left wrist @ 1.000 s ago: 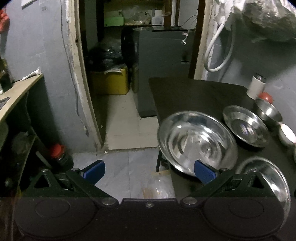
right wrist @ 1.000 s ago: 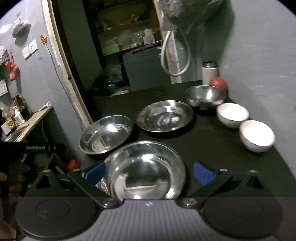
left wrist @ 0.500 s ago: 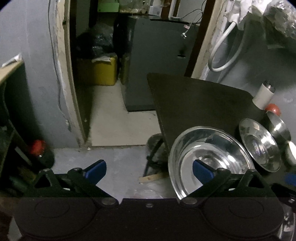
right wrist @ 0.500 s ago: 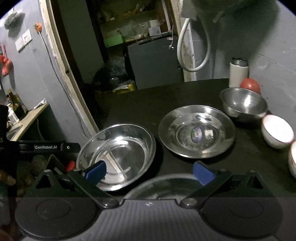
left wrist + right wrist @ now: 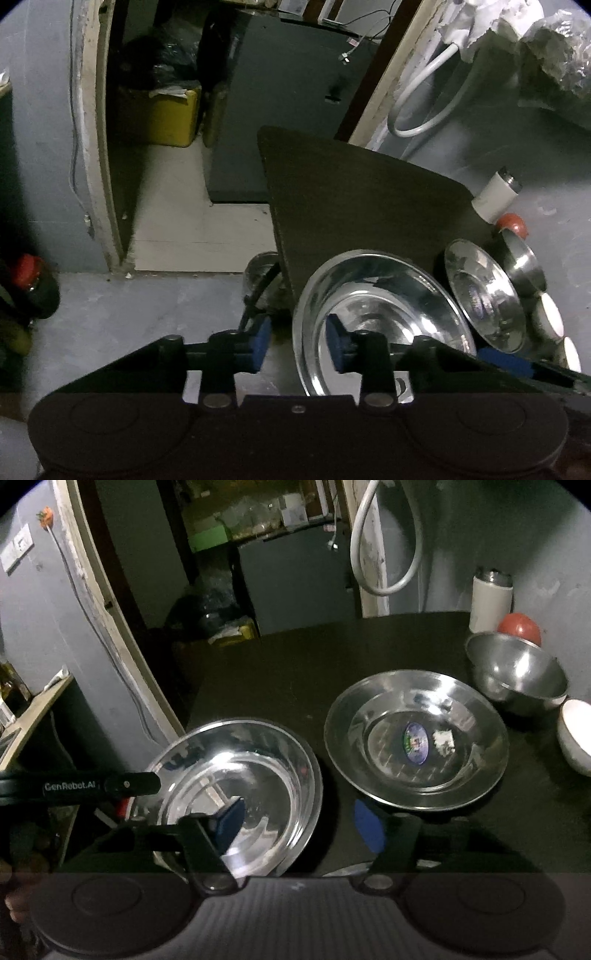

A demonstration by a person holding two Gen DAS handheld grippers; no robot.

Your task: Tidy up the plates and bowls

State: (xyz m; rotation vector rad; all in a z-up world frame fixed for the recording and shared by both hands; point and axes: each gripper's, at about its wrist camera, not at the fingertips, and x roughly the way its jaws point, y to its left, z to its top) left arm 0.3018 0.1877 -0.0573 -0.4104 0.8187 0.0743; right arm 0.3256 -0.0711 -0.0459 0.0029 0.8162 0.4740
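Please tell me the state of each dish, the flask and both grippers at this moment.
Near steel plate: upright, empty.
Stickered steel plate: upright, sticker inside.
Steel bowl: upright, empty.
White bowl: upright.
Flask: standing, capped.
Left gripper: open, straddling near plate's rim.
Right gripper: open, straddling the same rim.

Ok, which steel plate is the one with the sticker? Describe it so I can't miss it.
On the dark table, look just left of the deep steel bowl by the wall. The stickered plate lies flat there; unlike the bare plate by the table's left edge, it has an oval blue label at its centre.
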